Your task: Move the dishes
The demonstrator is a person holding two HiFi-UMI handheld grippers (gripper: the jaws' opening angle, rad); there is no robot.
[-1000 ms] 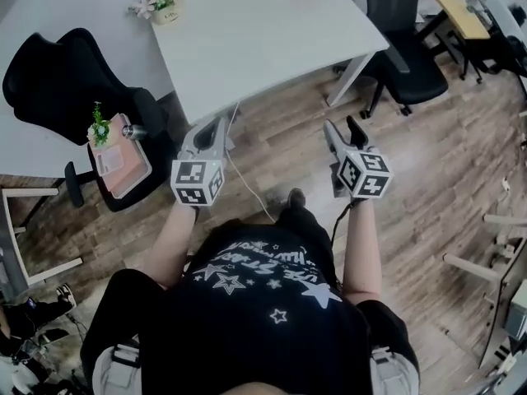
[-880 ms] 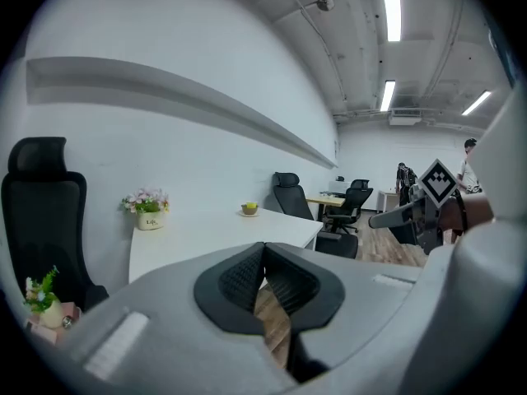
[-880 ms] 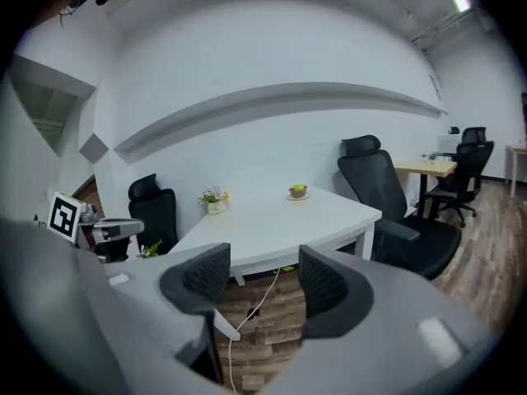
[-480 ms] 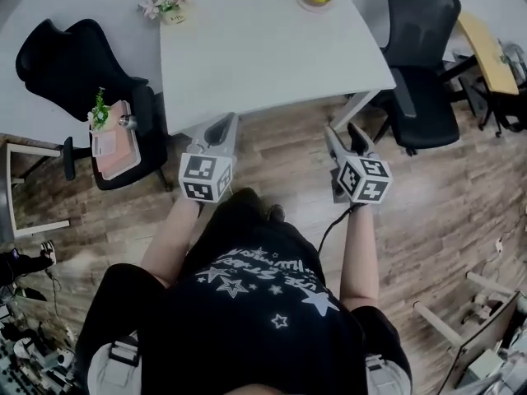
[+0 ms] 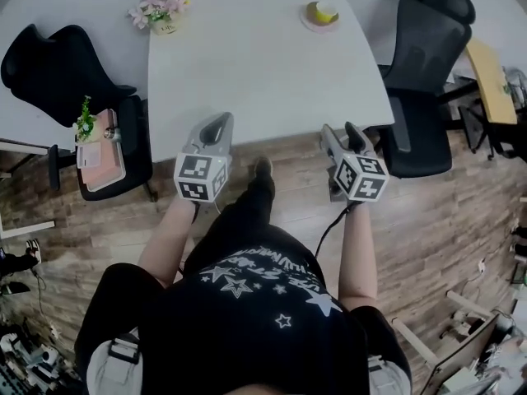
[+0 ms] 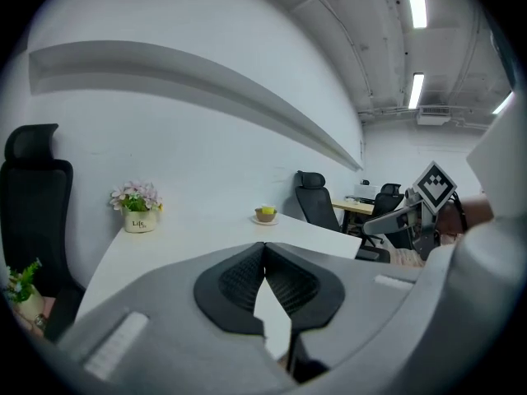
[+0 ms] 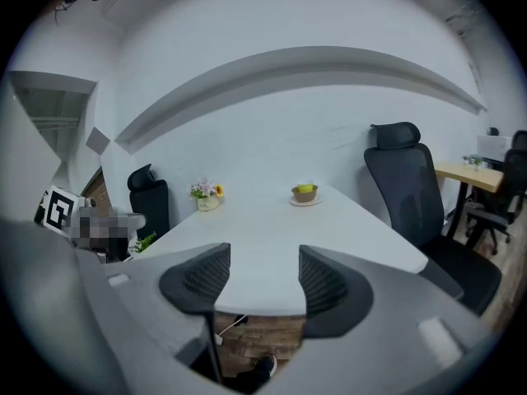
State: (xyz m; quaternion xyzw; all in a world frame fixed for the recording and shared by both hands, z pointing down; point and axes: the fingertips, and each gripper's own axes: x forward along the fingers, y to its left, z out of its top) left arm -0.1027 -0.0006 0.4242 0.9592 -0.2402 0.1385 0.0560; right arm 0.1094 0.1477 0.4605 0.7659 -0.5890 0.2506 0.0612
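A small brown bowl (image 5: 323, 12) with something yellow in it sits on a pale saucer at the far right end of the white table (image 5: 263, 64). The left gripper view shows the bowl (image 6: 265, 214) far off, and so does the right gripper view, where the bowl (image 7: 305, 192) stands beyond the jaws. My left gripper (image 5: 221, 123) hangs at the table's near edge, its jaws shut with nothing between them (image 6: 263, 253). My right gripper (image 5: 340, 130) is just short of the near right corner, open and empty (image 7: 263, 278).
A pot of pink flowers (image 5: 158, 8) stands at the table's far left. A black office chair (image 5: 424, 56) is right of the table and another (image 5: 58, 64) is on the left. A seat there carries a pink tray and a small plant (image 5: 97, 146). A cable trails on the wooden floor.
The person has walked toward the table. Both grippers now sit at its near edge, and the bowl and flowers lie fully in the head view. Neither gripper's jaws have changed.
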